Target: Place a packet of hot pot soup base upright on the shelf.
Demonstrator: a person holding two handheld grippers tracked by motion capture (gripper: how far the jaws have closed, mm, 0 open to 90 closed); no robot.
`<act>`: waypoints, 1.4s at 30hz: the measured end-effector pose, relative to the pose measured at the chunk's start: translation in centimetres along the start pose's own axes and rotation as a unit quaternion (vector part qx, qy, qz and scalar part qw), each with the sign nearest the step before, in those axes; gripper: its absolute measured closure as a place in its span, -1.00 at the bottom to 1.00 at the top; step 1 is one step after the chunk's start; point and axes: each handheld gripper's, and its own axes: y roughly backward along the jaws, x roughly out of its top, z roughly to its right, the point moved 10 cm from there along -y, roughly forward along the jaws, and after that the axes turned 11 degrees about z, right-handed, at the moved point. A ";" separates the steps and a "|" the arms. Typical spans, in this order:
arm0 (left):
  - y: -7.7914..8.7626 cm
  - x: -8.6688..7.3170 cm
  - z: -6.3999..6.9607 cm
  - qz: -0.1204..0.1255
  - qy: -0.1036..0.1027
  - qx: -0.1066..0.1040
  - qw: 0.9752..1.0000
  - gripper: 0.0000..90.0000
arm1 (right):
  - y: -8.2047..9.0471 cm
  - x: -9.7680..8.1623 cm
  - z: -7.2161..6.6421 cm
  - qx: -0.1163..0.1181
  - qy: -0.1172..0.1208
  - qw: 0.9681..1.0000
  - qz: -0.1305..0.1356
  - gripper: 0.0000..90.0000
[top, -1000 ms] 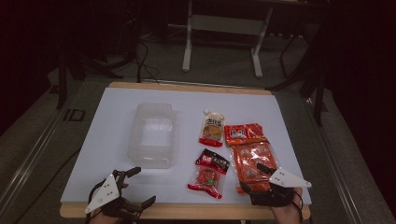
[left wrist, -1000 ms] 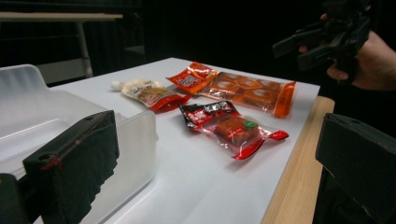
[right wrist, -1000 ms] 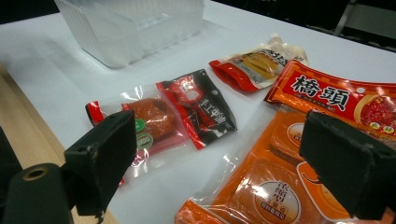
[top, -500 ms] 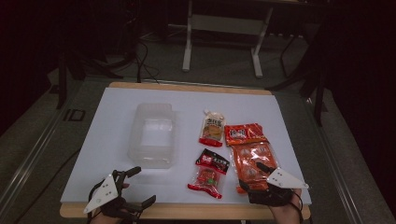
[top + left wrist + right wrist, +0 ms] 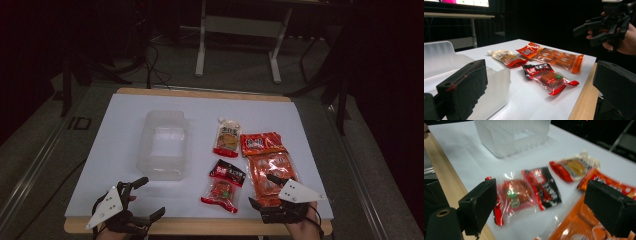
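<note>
Three snack packs lie on the white table top (image 5: 125,120): a beige and red pouch (image 5: 227,137), a large orange pack (image 5: 266,162) and a black and red pack (image 5: 225,185) holding a brown piece. My right gripper (image 5: 261,189) is open at the table's near edge, over the near end of the orange pack. In the right gripper view the black and red pack (image 5: 529,191) lies between the open jaws of that gripper (image 5: 545,202). My left gripper (image 5: 150,196) is open at the near left, holding nothing. A clear plastic container (image 5: 162,145) stands just beyond it.
The container (image 5: 496,82) looks empty and sits left of the packs. The wooden table edge (image 5: 200,226) runs along the near side. In the left gripper view, the right hand and its gripper (image 5: 604,25) hang above the table's corner. Dark floor and a metal stand lie beyond.
My right gripper has edged slightly left over the near end of the orange pack. The left gripper and the packs have not moved.
</note>
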 end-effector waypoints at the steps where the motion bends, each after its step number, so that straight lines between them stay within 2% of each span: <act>1: 0.0 0.0 0.0 0.000 0.001 0.000 1.000 -1.00 | 0.0 0.5 -0.1 0.001 0.009 1.000 0.002 -0.75; 4: 0.0 0.0 0.0 -0.001 0.002 0.000 1.000 -1.00 | 0.1 1.5 -0.4 0.006 0.013 1.000 0.005 -0.75; 6: 0.0 0.0 0.0 -0.001 0.001 0.001 1.000 -1.00 | 0.3 2.3 -0.6 0.017 0.001 1.000 0.011 -0.75; 12: 0.0 -0.1 0.0 -0.006 0.000 0.001 1.000 -1.00 | 1.5 5.6 0.4 0.017 -0.010 0.998 0.060 -0.76; 16: 0.0 -0.1 0.0 -0.007 -0.001 0.001 1.000 -1.00 | 2.2 7.4 2.1 -0.001 -0.006 0.997 0.081 -0.76; 18: 0.0 -0.1 -0.1 -0.007 -0.001 0.002 1.000 -1.00 | 2.3 7.8 2.7 -0.005 -0.006 0.997 0.080 -0.77; 19: -0.1 -0.1 -0.1 -0.007 0.000 0.002 1.000 -1.00 | 2.3 8.1 3.2 -0.018 -0.006 0.996 0.085 -0.77; 21: -0.1 -0.1 -0.1 -0.006 0.002 0.004 1.000 -1.00 | 2.4 8.5 3.9 -0.019 -0.007 0.996 0.086 -0.77; 22: -0.1 -0.1 -0.1 -0.006 0.003 0.003 1.000 -1.00 | 2.3 8.8 4.4 -0.031 -0.004 0.996 0.088 -0.77; 24: -0.1 -0.1 -0.2 -0.005 0.004 0.005 1.000 -1.00 | 2.2 9.0 5.2 -0.036 -0.005 0.996 0.087 -0.77; 25: 0.0 -0.1 -0.2 -0.005 0.004 0.004 1.000 -1.00 | 2.1 9.1 5.8 -0.047 -0.001 0.995 0.087 -0.77; 32: -0.1 -0.2 -0.3 -0.008 0.003 0.006 1.000 -1.00 | 0.9 8.9 8.9 -0.070 -0.018 0.994 0.079 -0.77; 37: -0.1 -0.3 -0.3 -0.009 0.002 0.005 1.000 -1.00 | -0.2 8.2 11.4 -0.085 -0.031 0.994 0.068 -0.77; 42: 0.0 -0.3 -0.3 -0.009 0.005 0.004 1.000 -1.00 | -1.4 7.1 13.0 -0.095 -0.038 0.993 0.050 -0.76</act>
